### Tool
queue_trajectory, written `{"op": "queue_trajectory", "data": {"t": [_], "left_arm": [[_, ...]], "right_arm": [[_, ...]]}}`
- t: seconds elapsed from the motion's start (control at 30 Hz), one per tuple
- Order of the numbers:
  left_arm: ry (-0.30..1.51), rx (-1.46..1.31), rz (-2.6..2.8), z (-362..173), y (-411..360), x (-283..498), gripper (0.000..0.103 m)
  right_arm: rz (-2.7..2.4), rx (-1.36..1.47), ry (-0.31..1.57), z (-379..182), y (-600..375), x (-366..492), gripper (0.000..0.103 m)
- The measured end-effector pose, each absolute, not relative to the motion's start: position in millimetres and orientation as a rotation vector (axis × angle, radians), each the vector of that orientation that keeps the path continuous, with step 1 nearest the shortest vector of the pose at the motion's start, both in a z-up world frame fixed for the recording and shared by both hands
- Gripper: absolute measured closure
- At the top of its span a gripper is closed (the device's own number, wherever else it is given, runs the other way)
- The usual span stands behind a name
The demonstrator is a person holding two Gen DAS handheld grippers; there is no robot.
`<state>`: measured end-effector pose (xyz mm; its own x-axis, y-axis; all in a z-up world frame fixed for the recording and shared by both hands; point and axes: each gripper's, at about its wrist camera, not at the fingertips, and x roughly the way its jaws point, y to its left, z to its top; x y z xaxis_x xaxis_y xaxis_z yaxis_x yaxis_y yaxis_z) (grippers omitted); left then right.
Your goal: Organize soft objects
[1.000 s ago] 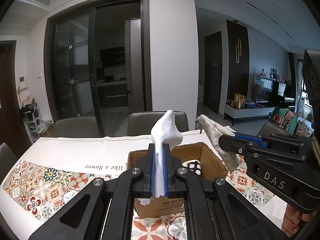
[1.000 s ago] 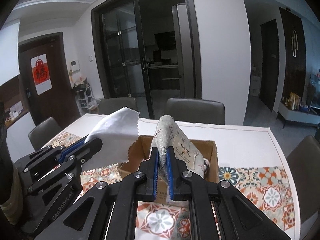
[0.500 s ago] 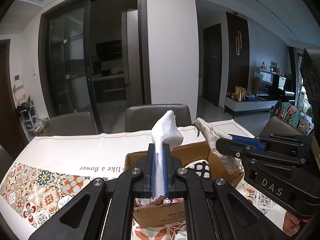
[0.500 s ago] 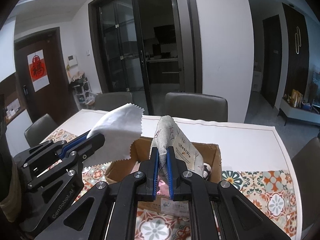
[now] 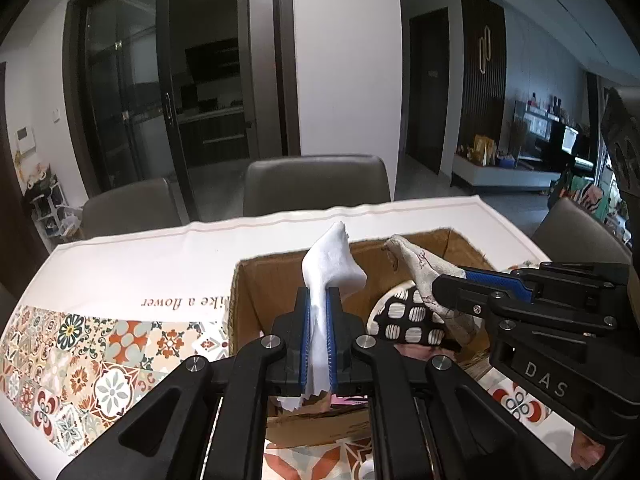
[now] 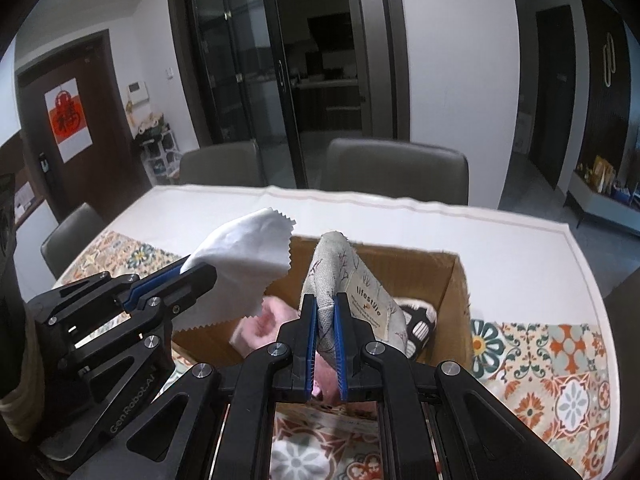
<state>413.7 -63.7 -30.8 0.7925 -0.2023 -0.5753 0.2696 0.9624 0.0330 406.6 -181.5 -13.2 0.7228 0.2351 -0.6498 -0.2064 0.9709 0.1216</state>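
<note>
two grippers hang over one box, each with its jaws closed on a cloth. left gripper, lower centre of the left wrist view: blue pads clamp a white cloth, which stands up in a peak above the jaws and shows a zigzag-cut edge below them. right gripper, lower centre of the right wrist view: pads pinch a beige cloth printed with twigs, bearing a label that reads "lifestyle"; it rises in a rounded fold above the jaws. in the right wrist view the left gripper enters from the lower left, the white cloth fanned out over the box's left wall. in the left wrist view the right gripper enters from the right, the beige cloth draped over the box interior. inside the box: a black-and-white item at centre right and a pink item at left. the box sits on a bench covered by a white sheet with a tiled pattern at the near edge. chairs stand behind, upper centre.
</note>
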Motion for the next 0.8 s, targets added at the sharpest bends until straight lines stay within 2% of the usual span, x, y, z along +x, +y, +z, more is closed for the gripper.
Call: {"op": "queue_trajectory", "data": {"t": [0.1, 0.17, 0.3, 0.33, 0.43, 0.53, 0.67, 0.8], "left_arm": [[0.632, 0.122, -0.256, -39.3, -68.1, 418.6, 0.093], [0.652, 0.124, -0.266, -43.6, -69.9, 422.1, 0.089], [0.671, 0.114, -0.275, -47.9, -71.5, 425.0, 0.069], [0.672, 0.114, -0.277, -48.3, -71.0, 425.2, 0.068], [0.675, 0.123, -0.273, -48.7, -71.2, 424.4, 0.061], [0.669, 0.115, -0.273, -46.1, -66.8, 420.9, 0.057], [0.656, 0.112, -0.243, -39.8, -57.4, 414.6, 0.051], [0.641, 0.119, -0.216, -33.7, -46.7, 406.1, 0.046]], "right_arm": [[0.239, 0.050, 0.766, -26.4, -184.3, 415.4, 0.093], [0.236, 0.060, 0.785, -32.4, -187.0, 419.8, 0.093], [0.232, 0.064, 0.817, -43.6, -188.2, 425.0, 0.092], [0.228, 0.060, 0.822, -44.9, -187.1, 425.9, 0.090], [0.214, 0.064, 0.842, -50.2, -189.0, 428.5, 0.074], [0.208, 0.064, 0.845, -51.8, -189.4, 426.5, 0.072], [0.183, 0.066, 0.842, -49.5, -189.1, 423.2, 0.061], [0.176, 0.071, 0.832, -44.0, -185.2, 417.4, 0.059]]}}
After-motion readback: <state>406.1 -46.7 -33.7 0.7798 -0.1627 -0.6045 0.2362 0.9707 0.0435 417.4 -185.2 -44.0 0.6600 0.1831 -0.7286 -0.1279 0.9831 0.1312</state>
